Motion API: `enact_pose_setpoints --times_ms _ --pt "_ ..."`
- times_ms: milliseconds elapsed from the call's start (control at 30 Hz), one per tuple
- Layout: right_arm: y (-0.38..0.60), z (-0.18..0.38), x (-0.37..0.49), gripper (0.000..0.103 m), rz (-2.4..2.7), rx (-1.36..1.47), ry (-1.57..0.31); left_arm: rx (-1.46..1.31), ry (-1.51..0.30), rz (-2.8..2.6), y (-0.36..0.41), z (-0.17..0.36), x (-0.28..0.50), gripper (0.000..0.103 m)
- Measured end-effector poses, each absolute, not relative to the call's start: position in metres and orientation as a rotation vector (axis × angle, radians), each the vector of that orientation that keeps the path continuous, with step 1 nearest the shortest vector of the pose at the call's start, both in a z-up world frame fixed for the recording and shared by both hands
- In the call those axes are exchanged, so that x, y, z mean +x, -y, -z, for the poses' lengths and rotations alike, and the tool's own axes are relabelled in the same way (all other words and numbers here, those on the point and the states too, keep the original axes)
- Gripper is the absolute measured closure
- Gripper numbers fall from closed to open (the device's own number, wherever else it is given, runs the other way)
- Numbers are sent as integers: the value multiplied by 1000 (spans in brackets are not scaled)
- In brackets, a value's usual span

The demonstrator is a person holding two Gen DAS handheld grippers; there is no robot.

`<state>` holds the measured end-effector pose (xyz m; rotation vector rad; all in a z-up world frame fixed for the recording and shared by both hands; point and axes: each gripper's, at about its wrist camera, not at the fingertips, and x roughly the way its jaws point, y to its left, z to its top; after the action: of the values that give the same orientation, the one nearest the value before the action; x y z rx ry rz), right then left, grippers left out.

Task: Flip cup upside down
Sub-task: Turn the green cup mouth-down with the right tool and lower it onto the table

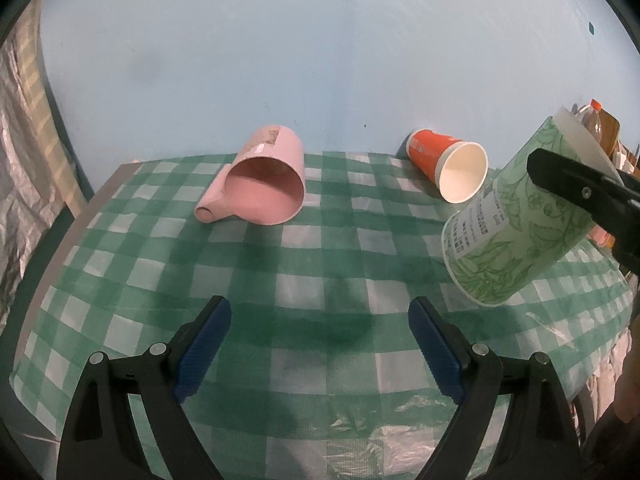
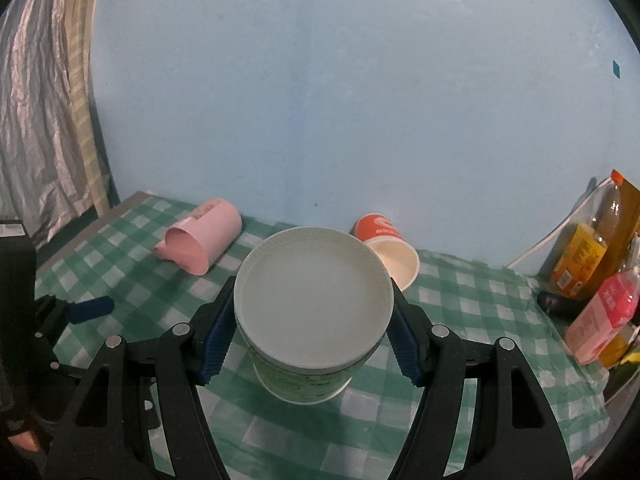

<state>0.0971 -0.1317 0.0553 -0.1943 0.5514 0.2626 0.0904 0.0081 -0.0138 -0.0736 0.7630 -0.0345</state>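
**Green cup mid-flip in the right claw, above the worktop**

Going left to right: the left claw is hovering over the checked worktop with its blue pads standing wide apart and nothing between them. Beyond it, a pink mug is lying on its side with the mouth facing the camera, handle touching the cloth. Further right, an orange paper cup is also lying on its side near the back wall. At the right, the green-printed paper cup is being held clear of the worktop, tilted, its wider open end pointing down and to the left and its base angled up. The right claw is clamping it by the side walls, one pad on each flank; the right wrist view is looking onto the cup's white base.

Judgement: the rotation step is under way and nearly complete. The next move calls for levelling the rim, lowering it flat onto the cloth and only then parting the pads.
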Motion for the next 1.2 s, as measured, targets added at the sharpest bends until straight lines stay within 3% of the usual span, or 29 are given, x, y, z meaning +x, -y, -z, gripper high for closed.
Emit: enact_pose_setpoints --times_ms 700,900,1200 --pt "121 -29 109 34 -259 -257 -635 -86 -748 21 -10 14 87 11" --pt "124 -32 107 16 -269 -228 -612 -89 -723 19 -10 10 83 11" --pt "133 -48 86 15 -270 -186 -533 -99 -648 20 -7 0 65 7"
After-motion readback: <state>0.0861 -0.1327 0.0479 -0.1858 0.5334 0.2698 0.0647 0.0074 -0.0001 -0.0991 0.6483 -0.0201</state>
